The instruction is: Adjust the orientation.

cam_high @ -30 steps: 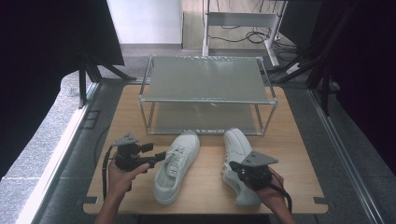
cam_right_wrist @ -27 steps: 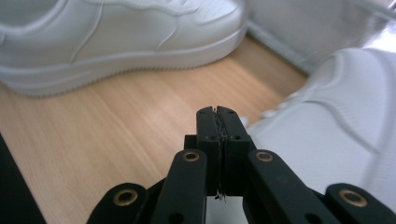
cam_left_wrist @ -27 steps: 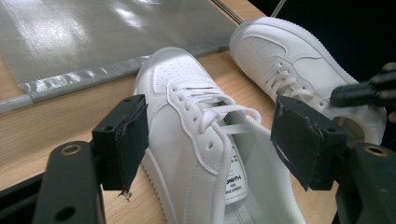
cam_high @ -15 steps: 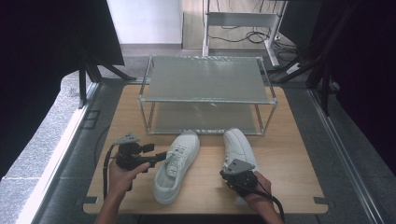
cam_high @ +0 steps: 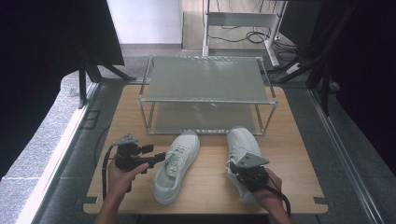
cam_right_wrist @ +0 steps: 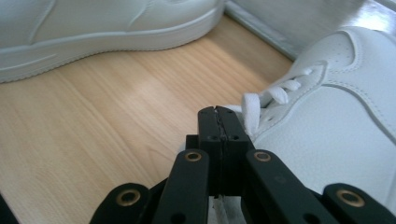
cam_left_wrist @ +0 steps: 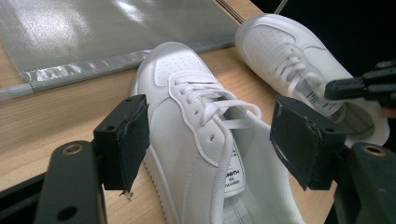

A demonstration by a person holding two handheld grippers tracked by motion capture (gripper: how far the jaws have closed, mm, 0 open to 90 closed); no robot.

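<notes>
High view: two white shoes lie on the wooden counter (cam_high: 299,140) in front of a two-tier metal rack (cam_high: 205,93). The left shoe (cam_high: 175,165) points toward the rack; the left claw (cam_high: 156,158) sits just beside its near side. The right shoe (cam_high: 240,154) lies partly under the right claw (cam_high: 250,175) and the hand holding it.

Left gripper view: the left claw (cam_left_wrist: 210,140) is spread wide, pads either side of the left shoe (cam_left_wrist: 187,121) at its collar, not pressing. The right shoe (cam_left_wrist: 289,60) lies beyond.

Right gripper view: the right claw (cam_right_wrist: 219,126) is pressed together at the edge of the right shoe (cam_right_wrist: 327,116), beside its laces; whether it pinches anything I cannot tell.
</notes>
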